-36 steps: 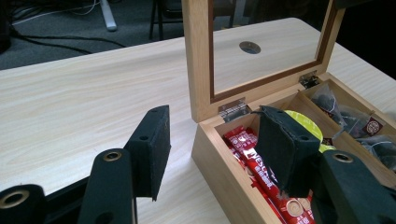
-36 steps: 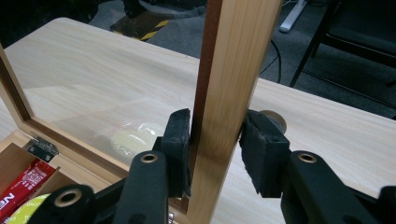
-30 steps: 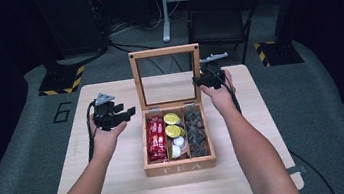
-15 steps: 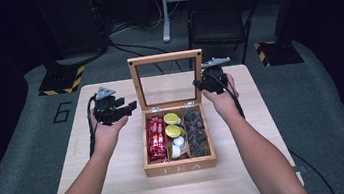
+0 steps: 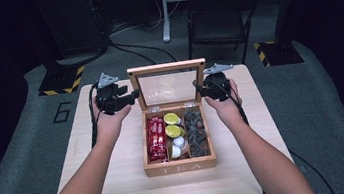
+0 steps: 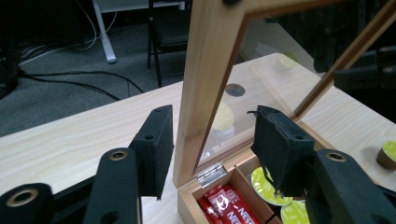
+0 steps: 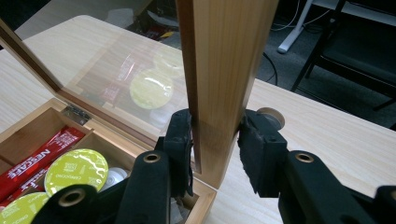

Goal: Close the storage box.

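A wooden tea box (image 5: pixel 180 166) stands open mid-table, its glass-paned lid (image 5: pixel 166 68) upright. Inside lie red sachets (image 5: pixel 157 138), yellow-green capsules (image 5: pixel 172 124) and dark pieces (image 5: pixel 196 131). My right gripper (image 5: pixel 199 89) is shut on the lid's right frame edge (image 7: pixel 224 70), one pad pressed on each face of the wood. My left gripper (image 5: pixel 132 96) is at the lid's left edge. Its jaws (image 6: pixel 212 121) have just been closing and straddle the frame post (image 6: pixel 205 93). The right pad still stands clear of the glass.
The light wooden table (image 5: pixel 121 184) has bare room on both sides of the box. A round grommet (image 6: pixel 235 89) sits in the tabletop behind the lid. A black chair (image 5: pixel 215 15) and floor cables lie beyond the far edge.
The left gripper has risen and moved right to the lid's left edge. The lid's top, held by the right gripper, has swung toward me from its leaned-back position.
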{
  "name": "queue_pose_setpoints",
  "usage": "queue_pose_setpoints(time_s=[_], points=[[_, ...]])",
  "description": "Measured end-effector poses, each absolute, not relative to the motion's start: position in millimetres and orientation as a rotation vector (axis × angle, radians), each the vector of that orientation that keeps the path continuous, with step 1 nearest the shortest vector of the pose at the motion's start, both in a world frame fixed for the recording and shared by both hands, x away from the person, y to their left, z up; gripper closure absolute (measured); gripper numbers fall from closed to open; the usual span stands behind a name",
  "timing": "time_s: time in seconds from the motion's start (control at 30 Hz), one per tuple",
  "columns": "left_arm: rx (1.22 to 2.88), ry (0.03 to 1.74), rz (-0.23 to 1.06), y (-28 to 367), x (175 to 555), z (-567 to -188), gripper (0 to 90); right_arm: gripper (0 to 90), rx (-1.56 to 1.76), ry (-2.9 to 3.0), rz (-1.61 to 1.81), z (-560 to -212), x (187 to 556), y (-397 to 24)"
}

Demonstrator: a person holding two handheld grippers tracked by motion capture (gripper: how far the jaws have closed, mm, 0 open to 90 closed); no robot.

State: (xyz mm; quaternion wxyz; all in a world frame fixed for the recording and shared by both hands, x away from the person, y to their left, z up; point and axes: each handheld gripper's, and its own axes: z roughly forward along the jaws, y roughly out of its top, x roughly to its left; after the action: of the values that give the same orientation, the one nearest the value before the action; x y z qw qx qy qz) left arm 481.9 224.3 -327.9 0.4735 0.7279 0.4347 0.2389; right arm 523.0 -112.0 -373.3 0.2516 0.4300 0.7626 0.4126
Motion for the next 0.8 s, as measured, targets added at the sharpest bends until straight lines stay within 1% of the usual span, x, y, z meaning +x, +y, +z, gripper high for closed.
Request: queue_pose_setpoints(time_s=[0.2, 0.37, 0.53, 0.63, 0.8], points=[[1.771, 1.041, 0.585, 219, 480, -322, 51.2, 64.0, 1.153, 2.078, 1.135, -375, 517, -114], [1.800, 1.005, 0.605, 217, 471, -316, 57.4, 63.0, 1.154, 2.083, 1.180, -380, 508, -119], [1.819, 0.978, 0.595, 220, 463, -319, 58.1, 62.5, 1.156, 2.075, 1.214, -385, 500, -121], [1.805, 0.967, 0.575, 224, 457, -324, 60.0, 62.2, 1.158, 2.076, 1.223, -387, 498, -122], [1.821, 0.932, 0.582, 225, 442, -332, 60.0, 57.7, 1.138, 2.074, 1.263, -391, 483, -127]])
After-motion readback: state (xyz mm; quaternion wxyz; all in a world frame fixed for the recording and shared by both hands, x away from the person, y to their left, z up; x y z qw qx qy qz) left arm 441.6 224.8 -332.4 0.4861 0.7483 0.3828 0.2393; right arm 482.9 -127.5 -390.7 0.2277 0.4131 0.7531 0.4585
